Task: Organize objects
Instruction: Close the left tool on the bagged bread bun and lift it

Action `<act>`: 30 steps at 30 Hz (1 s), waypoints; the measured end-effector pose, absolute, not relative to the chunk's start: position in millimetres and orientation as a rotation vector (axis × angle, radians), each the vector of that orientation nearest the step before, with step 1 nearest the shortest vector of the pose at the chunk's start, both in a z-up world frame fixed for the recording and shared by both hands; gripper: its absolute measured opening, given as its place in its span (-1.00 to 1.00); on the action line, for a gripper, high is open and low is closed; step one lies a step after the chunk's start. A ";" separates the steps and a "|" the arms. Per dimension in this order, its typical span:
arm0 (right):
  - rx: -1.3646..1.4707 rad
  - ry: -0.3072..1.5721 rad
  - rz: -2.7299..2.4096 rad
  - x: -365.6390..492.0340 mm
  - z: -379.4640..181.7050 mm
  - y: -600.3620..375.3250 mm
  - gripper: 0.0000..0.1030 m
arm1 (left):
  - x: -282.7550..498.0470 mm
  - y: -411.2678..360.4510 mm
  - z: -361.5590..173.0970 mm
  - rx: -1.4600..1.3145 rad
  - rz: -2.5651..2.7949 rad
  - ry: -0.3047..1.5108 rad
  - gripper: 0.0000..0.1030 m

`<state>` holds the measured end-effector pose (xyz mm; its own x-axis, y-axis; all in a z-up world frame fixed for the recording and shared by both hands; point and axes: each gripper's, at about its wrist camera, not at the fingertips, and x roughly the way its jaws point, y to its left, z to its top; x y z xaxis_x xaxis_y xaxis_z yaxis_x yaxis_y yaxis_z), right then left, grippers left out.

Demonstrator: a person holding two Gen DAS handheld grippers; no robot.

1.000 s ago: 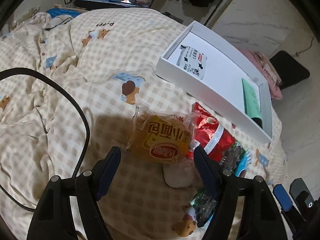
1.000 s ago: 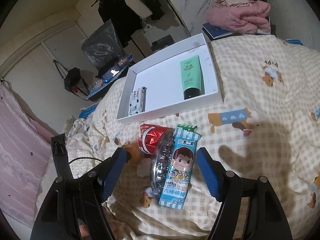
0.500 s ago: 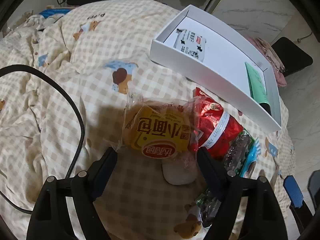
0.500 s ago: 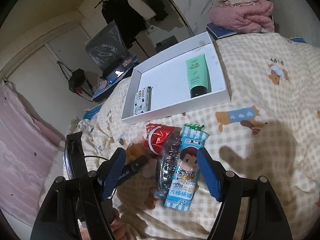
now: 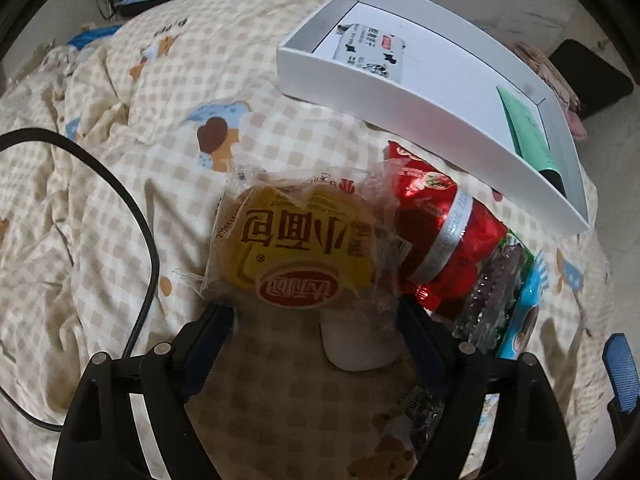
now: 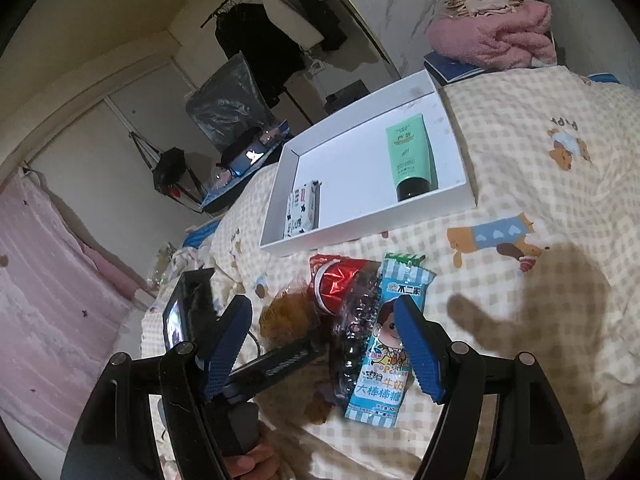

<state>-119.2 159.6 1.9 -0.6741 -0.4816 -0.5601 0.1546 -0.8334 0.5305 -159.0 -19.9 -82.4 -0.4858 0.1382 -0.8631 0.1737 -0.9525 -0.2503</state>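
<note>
A yellow bread packet (image 5: 296, 248) lies on the checked bedspread, its near edge between the fingertips of my left gripper (image 5: 316, 320). The jaws are opening and the pads do not press it. A red snack bag (image 5: 440, 232) and a blue lollipop packet (image 5: 520, 320) lie to its right. My right gripper (image 6: 324, 344) stands open above the lollipop packet (image 6: 384, 352), holding nothing. Behind is a white box (image 6: 360, 234) holding a green tube (image 6: 410, 156) and a wipes packet (image 6: 302, 210). In the right wrist view the left gripper's body (image 6: 280, 364) lies low between my right fingers.
A black cable (image 5: 120, 200) curves over the bedspread on the left. A small white object (image 5: 356, 344) sits under the bread packet. Pink towels (image 6: 492, 40) are stacked beyond the bed, and a hand (image 6: 248, 460) holds the left gripper's handle.
My left gripper has come closer to the bread packet and its jaws have spread wider. It has moved into the right wrist view. The right gripper has kept its place.
</note>
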 end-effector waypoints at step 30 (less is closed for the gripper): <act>1.075 -0.594 -2.480 -121.7 -6.3 152.4 0.45 | -149.2 -50.5 -63.0 1.358 -2.772 0.903 -0.30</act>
